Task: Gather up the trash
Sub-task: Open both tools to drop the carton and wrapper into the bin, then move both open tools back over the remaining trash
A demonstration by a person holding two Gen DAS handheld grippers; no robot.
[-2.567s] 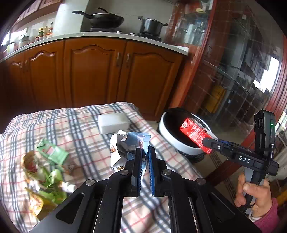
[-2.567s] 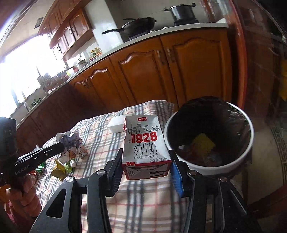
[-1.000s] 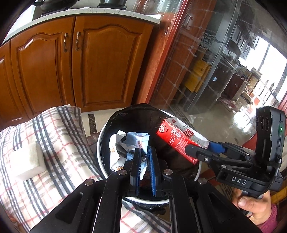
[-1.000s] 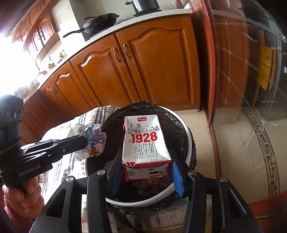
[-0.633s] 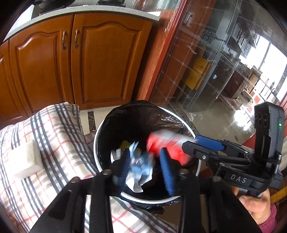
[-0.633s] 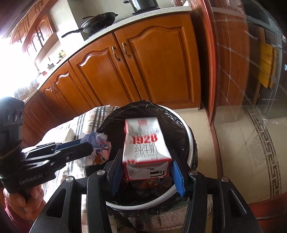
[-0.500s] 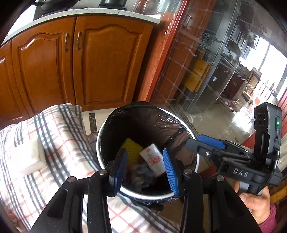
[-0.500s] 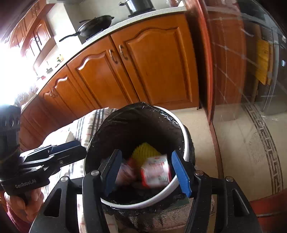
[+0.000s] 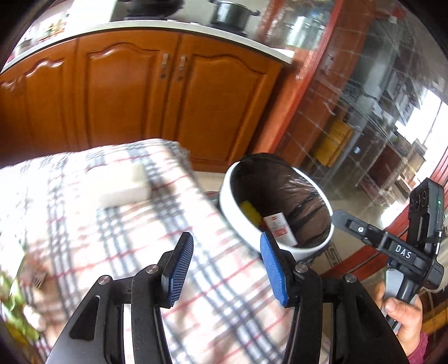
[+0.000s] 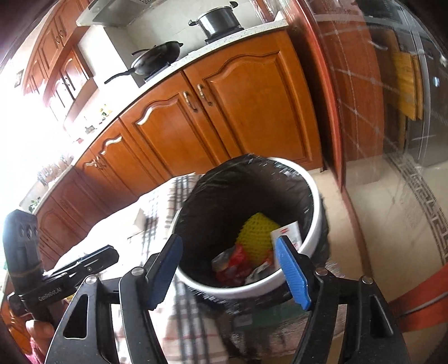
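Note:
A white trash bin [image 9: 238,221] with a black liner stands beside the table; it also shows in the right wrist view [image 10: 315,224]. Inside lie the milk carton [image 9: 280,228], a yellow mesh piece [image 10: 256,238] and crumpled wrappers [image 10: 235,264]; the carton's corner shows in the right wrist view [image 10: 287,233]. My left gripper [image 9: 225,270] is open and empty over the checked tablecloth [image 9: 134,224]. My right gripper [image 10: 231,270] is open and empty above the bin's near rim. Green and yellow wrappers [image 9: 14,305] lie blurred at the table's left edge.
A white sponge block [image 9: 123,186] lies on the cloth. Wooden kitchen cabinets [image 9: 168,100] stand behind. A pot [image 10: 218,21] and a pan [image 10: 156,57] sit on the counter. A glass partition [image 9: 350,112] is to the right of the bin.
Both grippers opened over the bin: the crumpled wrapper and the milk carton dropped in. The left gripper then swung back left over the table.

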